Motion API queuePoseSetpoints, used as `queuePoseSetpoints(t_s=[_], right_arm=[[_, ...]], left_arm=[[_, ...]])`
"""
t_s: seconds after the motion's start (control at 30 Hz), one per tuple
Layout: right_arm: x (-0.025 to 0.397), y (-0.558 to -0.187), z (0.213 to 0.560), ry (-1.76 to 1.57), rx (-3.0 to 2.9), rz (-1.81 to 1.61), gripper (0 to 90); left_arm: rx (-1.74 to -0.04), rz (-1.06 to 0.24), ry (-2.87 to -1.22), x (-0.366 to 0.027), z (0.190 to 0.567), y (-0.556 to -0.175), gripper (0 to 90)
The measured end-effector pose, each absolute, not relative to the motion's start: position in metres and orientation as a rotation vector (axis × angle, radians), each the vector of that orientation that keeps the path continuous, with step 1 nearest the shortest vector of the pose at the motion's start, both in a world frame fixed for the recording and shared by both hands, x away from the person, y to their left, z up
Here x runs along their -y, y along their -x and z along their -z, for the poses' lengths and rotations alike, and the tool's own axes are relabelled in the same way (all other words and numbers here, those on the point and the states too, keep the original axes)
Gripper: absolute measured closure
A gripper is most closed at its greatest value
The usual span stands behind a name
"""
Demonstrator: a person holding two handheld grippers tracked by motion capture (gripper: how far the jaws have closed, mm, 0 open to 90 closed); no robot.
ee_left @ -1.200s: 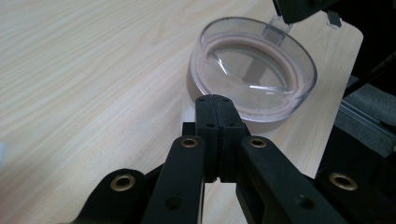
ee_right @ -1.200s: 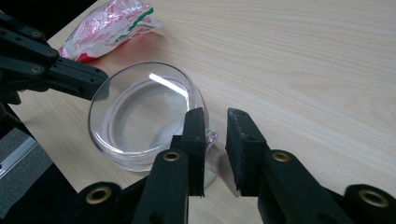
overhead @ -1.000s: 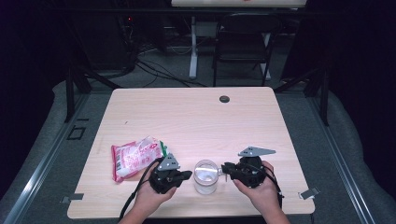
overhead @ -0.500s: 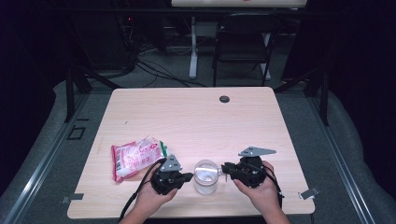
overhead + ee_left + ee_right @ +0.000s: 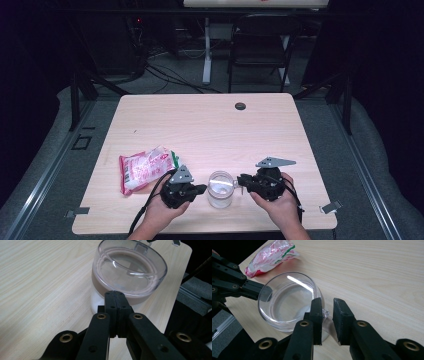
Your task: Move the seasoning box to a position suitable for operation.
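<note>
In the lower middle of the high view a clear plastic jar stands upright on the pale wooden worktop, near its front edge, with a gripper at either side of it. The left gripper, lower left of centre in that view, has its jaws pressed flat together with nothing between them; in the left gripper view the joined tips sit right up against the jar's near wall, just under its wide clear lid, though whether they actually touch it I cannot tell. The right gripper comes in from the other side; in the right gripper view its jaws stand a narrow way apart, and a small clear tab at the jar's rim lies in the gap between them, not yet pinched. In the same view the left gripper's black tips show at the left of the frame, at the jar's far side. A red-and-white printed plastic packet with a green edge lies flat on the worktop at the lower left of the high view, just beside the left gripper and apart from the jar. A small dark round grommet sits near the worktop's far edge, well apart from everything else.
</note>
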State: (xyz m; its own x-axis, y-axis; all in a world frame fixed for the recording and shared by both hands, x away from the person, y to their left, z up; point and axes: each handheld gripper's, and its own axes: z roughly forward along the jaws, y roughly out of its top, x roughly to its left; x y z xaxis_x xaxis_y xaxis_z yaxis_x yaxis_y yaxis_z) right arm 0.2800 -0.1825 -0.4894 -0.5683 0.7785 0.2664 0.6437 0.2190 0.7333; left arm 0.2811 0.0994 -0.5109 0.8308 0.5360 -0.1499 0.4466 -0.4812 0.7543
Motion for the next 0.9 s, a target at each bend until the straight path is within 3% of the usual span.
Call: queuePoseSetpoints(t_s=[0.57, 0.9], right_arm=[[0.183, -0.280, 0.490, -1.376, -2.315, -1.275, 77.7], [0.181, -0.274, 0.485, -1.297, -2.322, -1.287, 69.1]], left_arm=[[-0.698, -0.112, -2.117, -0.098, 0.503, -0.278, 90.0], [-0.697, -0.112, -2.107, -0.097, 0.499, -0.277, 90.0]])
